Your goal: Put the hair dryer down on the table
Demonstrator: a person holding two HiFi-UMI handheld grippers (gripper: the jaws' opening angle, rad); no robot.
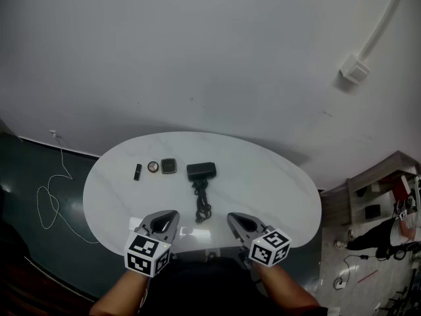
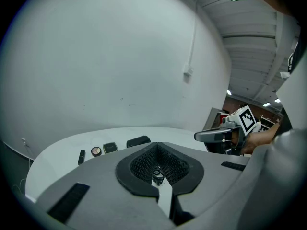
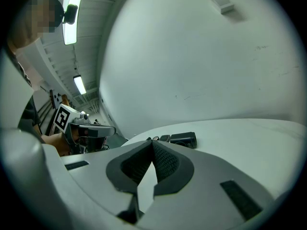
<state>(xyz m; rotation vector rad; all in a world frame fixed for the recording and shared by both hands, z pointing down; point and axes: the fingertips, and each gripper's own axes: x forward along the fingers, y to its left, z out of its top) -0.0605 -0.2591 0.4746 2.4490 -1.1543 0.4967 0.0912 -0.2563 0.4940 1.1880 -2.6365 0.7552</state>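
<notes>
The black hair dryer lies on the white oval table, near its middle, with its black cord bunched toward me. It also shows in the left gripper view as hair dryer and in the right gripper view as hair dryer. My left gripper and right gripper hover over the near table edge, either side of the cord and apart from the dryer. Both are shut with nothing held, as the left gripper and right gripper show in their own views.
Left of the dryer stand a square compact, a round compact and a small black tube. A white cable trails on the dark floor at left. A wall box and furniture are at right.
</notes>
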